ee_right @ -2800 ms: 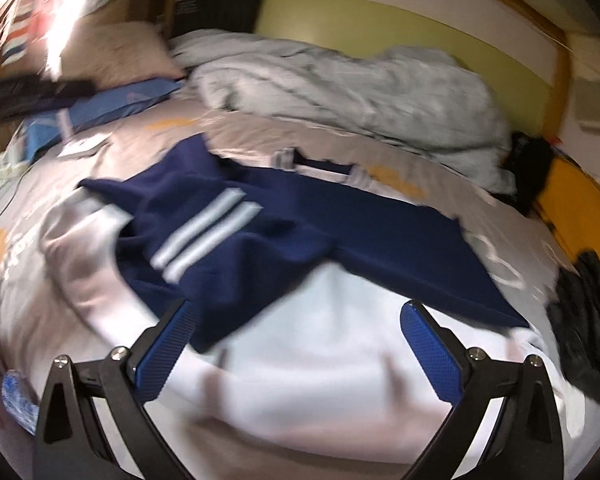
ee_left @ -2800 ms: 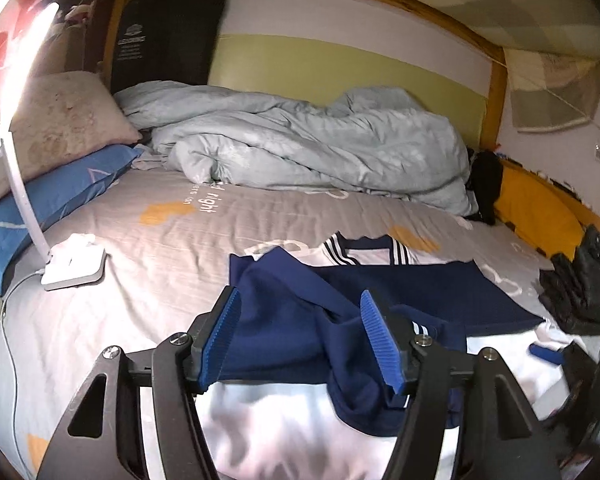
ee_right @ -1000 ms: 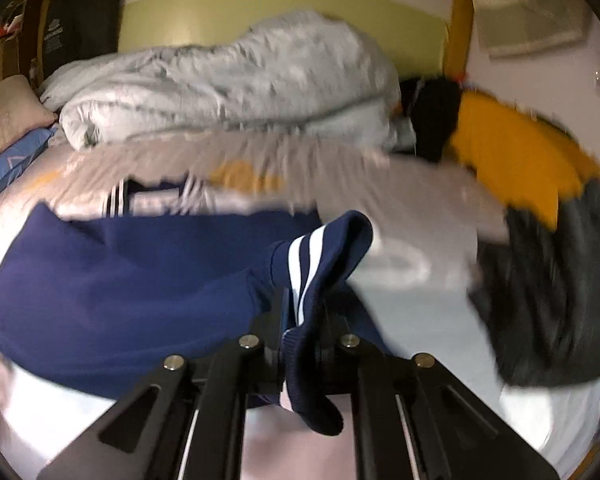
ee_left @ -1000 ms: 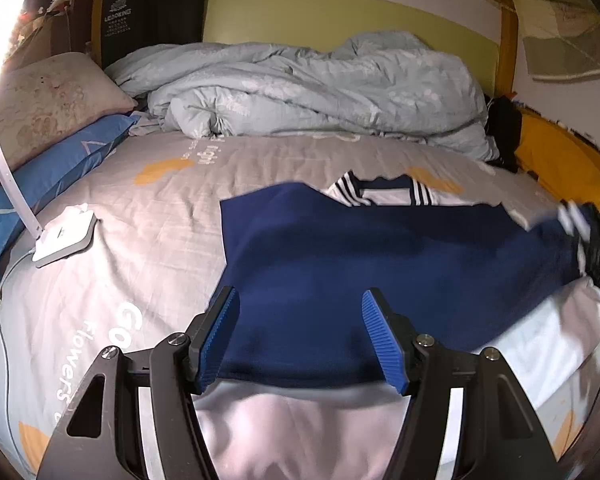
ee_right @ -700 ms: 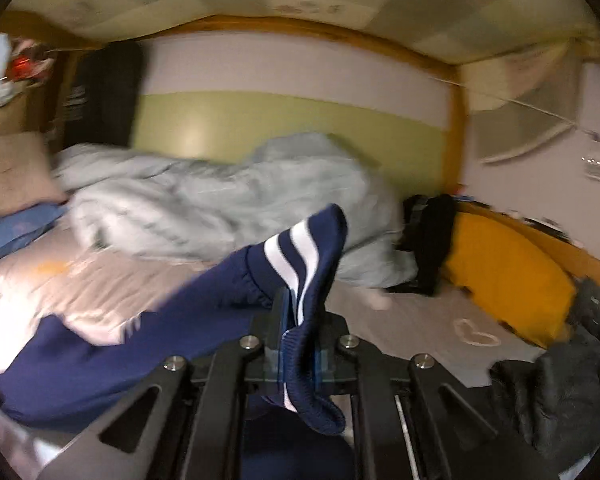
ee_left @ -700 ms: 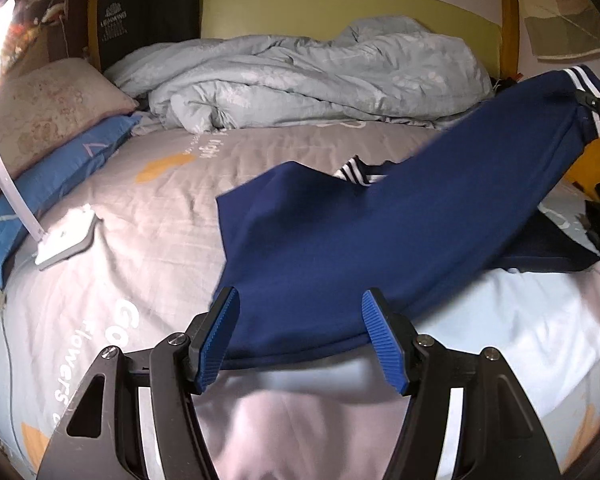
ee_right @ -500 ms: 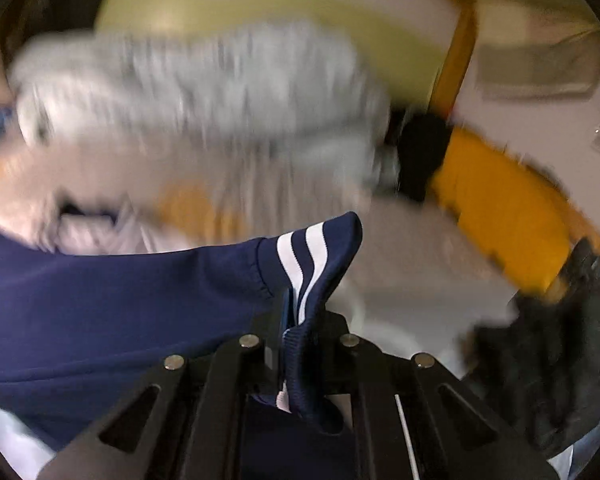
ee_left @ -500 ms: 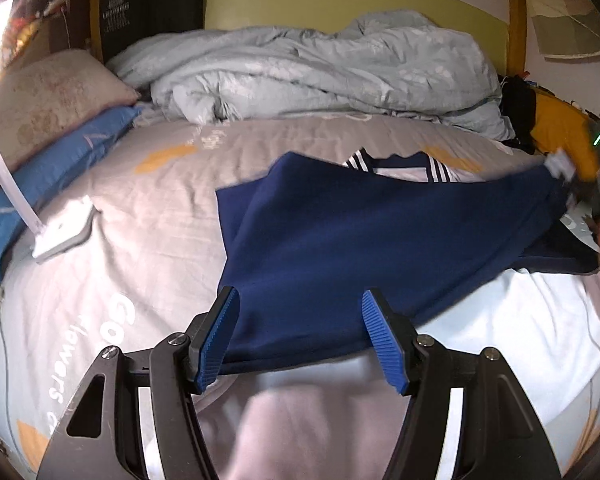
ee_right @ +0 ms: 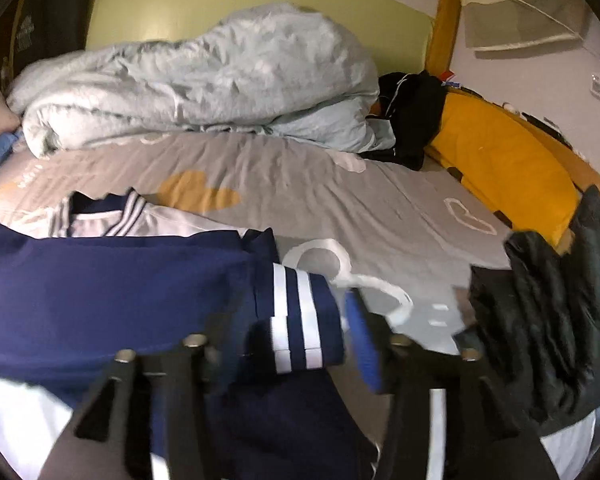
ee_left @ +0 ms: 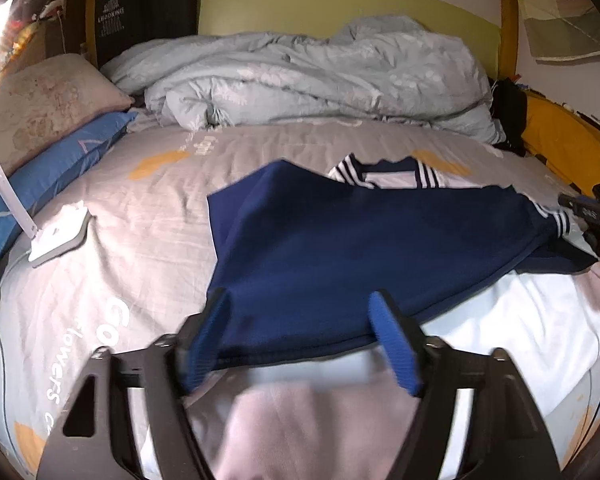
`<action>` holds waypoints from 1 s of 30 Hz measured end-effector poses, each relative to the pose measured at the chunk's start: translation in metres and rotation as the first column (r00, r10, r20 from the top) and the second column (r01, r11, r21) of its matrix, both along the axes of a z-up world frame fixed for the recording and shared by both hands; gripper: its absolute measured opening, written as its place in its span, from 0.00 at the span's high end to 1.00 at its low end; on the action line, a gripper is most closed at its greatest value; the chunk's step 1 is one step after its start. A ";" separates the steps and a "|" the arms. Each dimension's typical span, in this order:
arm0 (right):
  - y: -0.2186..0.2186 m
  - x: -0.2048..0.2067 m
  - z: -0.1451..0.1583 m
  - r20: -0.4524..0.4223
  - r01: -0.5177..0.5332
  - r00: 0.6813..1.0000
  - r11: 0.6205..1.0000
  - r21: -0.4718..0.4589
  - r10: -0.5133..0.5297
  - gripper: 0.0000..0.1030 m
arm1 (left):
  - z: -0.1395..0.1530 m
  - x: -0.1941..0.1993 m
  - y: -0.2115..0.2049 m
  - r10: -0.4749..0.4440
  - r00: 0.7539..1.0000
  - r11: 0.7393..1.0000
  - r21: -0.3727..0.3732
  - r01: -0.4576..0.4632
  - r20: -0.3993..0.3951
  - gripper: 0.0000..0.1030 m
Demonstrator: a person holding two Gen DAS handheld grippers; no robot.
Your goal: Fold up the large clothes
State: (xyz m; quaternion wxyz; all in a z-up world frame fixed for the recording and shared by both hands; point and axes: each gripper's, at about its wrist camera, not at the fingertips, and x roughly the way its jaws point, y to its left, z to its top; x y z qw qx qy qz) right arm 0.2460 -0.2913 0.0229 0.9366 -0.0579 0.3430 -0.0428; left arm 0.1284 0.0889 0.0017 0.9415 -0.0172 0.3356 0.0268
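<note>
A white and navy jersey (ee_left: 520,320) lies flat on the grey bedsheet (ee_left: 140,216), its striped collar (ee_left: 384,172) at the far side. Its navy sleeve (ee_left: 360,248) is folded across the body towards the right. In the right wrist view the sleeve's white-striped cuff (ee_right: 296,316) rests between the fingers of my right gripper (ee_right: 296,344). Those jaws are opening and the pads stand off the cuff. My left gripper (ee_left: 300,344) hovers over the sleeve's near edge with its jaws opening, and no cloth is pinched. The right gripper (ee_left: 592,212) shows at the right edge of the left wrist view.
A crumpled grey duvet (ee_left: 320,80) fills the head of the bed. Pillows (ee_left: 48,96) and a white lamp base (ee_left: 60,236) lie at the left. A yellow cushion (ee_right: 500,152) and a heap of dark clothes (ee_right: 548,320) sit at the right by the wooden frame.
My right gripper carried the striped cuff up and across to the right, lowered it onto the jersey, and its jaws parted from it. The left jaws widened a little.
</note>
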 end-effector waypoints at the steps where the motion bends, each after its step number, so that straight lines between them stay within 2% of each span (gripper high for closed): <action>1: -0.005 -0.010 0.003 0.005 -0.002 1.000 1.000 0.026 0.002 0.42 | 0.003 -0.003 -0.001 0.001 1.000 1.000 0.002 -0.001 0.018 0.21; 3: -0.011 -0.029 0.009 0.022 -0.007 1.000 0.998 0.064 0.006 0.33 | 0.009 -0.008 -0.002 -0.007 0.999 1.000 0.006 0.007 0.039 0.21; 5: -0.016 -0.055 0.016 0.064 -0.010 0.998 0.996 0.084 0.005 0.14 | 0.016 -0.013 -0.005 -0.016 0.999 1.000 0.009 0.016 0.052 0.21; 7: -0.016 -0.076 0.020 0.102 -0.021 0.995 0.996 0.088 0.012 0.07 | 0.023 -0.020 -0.007 -0.031 0.997 1.000 -0.002 0.031 0.072 0.20; 8: -0.016 -0.088 0.021 0.110 -0.041 0.994 0.994 0.105 0.030 0.00 | 0.026 -0.023 -0.009 -0.036 0.996 0.999 -0.006 0.036 0.083 0.18; 11: -0.016 -0.109 0.019 0.095 -0.080 0.993 0.980 0.181 0.063 0.00 | 0.038 -0.035 -0.015 -0.043 0.991 0.999 -0.020 0.046 0.124 0.10; 14: -0.012 -0.127 0.017 0.110 -0.084 0.992 0.975 0.208 0.062 0.00 | 0.043 -0.043 -0.025 -0.051 0.988 0.998 -0.025 0.055 0.145 0.03; 20: 0.005 -0.156 0.012 0.146 -0.113 0.985 0.983 0.142 0.093 0.00 | 0.037 -0.064 -0.044 -0.070 0.985 0.998 0.018 0.068 0.161 0.01; 25: 0.010 -0.168 0.001 0.127 -0.129 0.986 0.980 0.155 0.110 0.00 | 0.028 -0.078 -0.057 -0.091 0.984 0.995 0.045 0.085 0.156 0.01; 30: 0.013 -0.174 -0.007 0.108 -0.132 0.987 0.981 0.145 0.117 0.00 | 0.021 -0.086 -0.064 -0.101 0.984 0.995 0.037 0.096 0.148 0.01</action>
